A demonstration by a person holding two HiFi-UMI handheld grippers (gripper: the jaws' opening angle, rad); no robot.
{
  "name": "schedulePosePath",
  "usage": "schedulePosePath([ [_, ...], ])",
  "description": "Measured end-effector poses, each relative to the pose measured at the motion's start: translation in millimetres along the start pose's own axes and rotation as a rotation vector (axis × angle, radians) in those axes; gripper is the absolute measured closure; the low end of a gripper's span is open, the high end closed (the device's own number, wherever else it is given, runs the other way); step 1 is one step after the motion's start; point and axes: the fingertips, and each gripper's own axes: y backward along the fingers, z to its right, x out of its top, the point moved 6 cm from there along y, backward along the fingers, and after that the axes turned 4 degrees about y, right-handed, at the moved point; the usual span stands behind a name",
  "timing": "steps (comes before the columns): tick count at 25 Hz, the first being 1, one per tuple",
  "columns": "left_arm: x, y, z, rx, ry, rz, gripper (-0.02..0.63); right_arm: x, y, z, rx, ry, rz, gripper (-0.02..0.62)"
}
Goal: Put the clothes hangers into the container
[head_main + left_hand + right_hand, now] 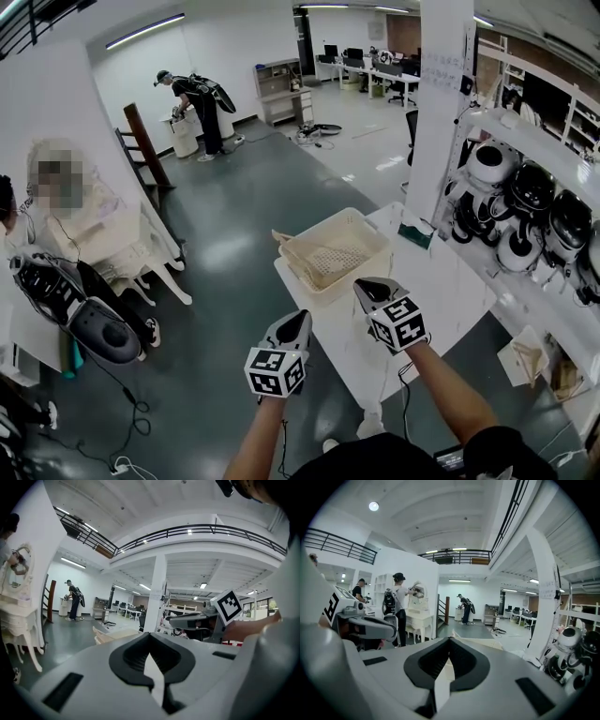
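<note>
A cream slotted container (333, 251) stands on the white table (441, 272) ahead of me. Pale pieces that look like hanger ends (281, 238) poke over its left rim; they also show as beige tips (101, 633) in the left gripper view. I cannot make out what else lies inside. My left gripper (302, 317) (150, 637) hovers in front of the table, shut and holding nothing. My right gripper (366, 287) (449, 640) is raised beside it, nearer the container, also shut and holding nothing. Each gripper shows in the other's view: the right gripper (174, 619), the left gripper (391, 626).
A white pillar (441, 103) rises behind the table. Shelves at the right hold black-and-white round devices (530, 202). A person sits by white furniture (112, 234) at the left, and another person (199, 108) stands far back. Cables (131, 422) trail on the floor.
</note>
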Motion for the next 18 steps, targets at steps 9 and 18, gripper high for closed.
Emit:
schedulePosePath([
  [9, -3.1, 37.4, 5.9, -0.033, -0.001, 0.025, 0.601, -4.2, 21.0, -40.7, -0.023, -0.023, 0.008, 0.577],
  [18, 2.5, 52.4, 16.6, -0.089, 0.014, 0.065, 0.603, 3.2, 38.8, -61.7, -0.034, -0.045, 0.026, 0.577],
])
